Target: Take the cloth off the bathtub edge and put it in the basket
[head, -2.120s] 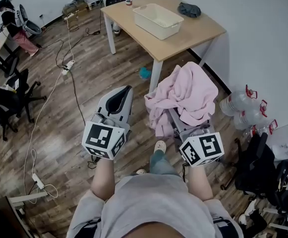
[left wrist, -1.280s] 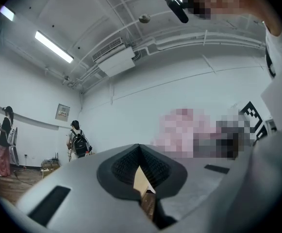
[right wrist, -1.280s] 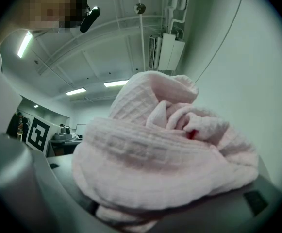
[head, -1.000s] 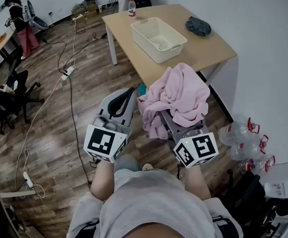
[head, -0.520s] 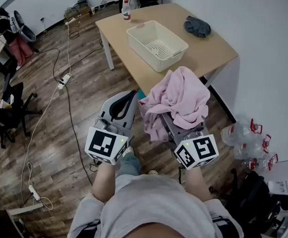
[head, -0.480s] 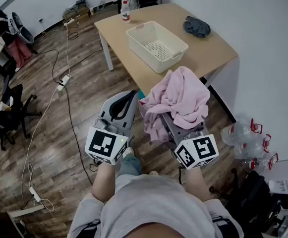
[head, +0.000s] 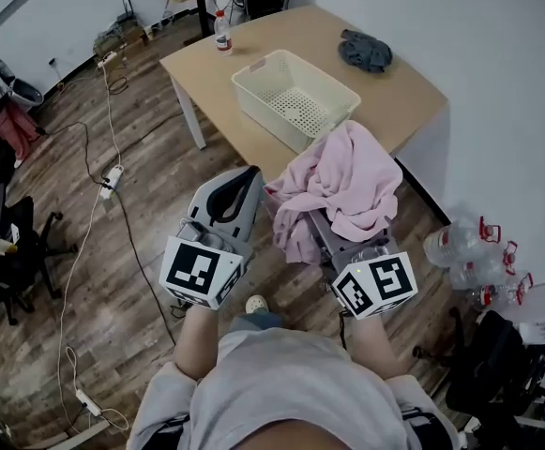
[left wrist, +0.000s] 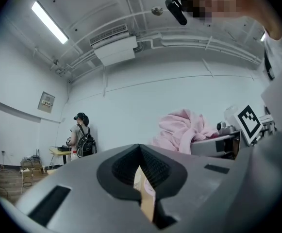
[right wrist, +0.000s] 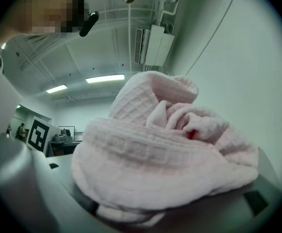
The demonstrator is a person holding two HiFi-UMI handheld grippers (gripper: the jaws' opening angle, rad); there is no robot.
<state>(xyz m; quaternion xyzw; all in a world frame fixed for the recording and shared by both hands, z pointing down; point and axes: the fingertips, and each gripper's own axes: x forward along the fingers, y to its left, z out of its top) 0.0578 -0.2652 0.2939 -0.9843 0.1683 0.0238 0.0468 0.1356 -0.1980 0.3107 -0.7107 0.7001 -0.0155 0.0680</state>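
Observation:
A bulky pink cloth (head: 342, 184) is bunched in my right gripper (head: 324, 225), which is shut on it; the cloth drapes over the jaws and hides the fingertips. It fills the right gripper view as the pink cloth (right wrist: 165, 149), lying over the right gripper (right wrist: 145, 212). My left gripper (head: 227, 202) is held beside it, shut, with nothing in it. Its pads meet at the tip in the left gripper view (left wrist: 140, 149). The cream basket (head: 295, 97) stands empty on the wooden table (head: 399, 97), ahead of both grippers.
A crumpled grey cloth (head: 364, 50) lies at the table's far right and a bottle (head: 221, 32) at its far left corner. Large water bottles (head: 474, 251) stand by the wall on the right. Cables and a power strip (head: 111, 176) run across the floor on the left. A person (left wrist: 81, 135) stands far off.
The table and basket have come nearer and sit lower in the head view. Both grippers moved toward them together, the pink cloth still in the right one.

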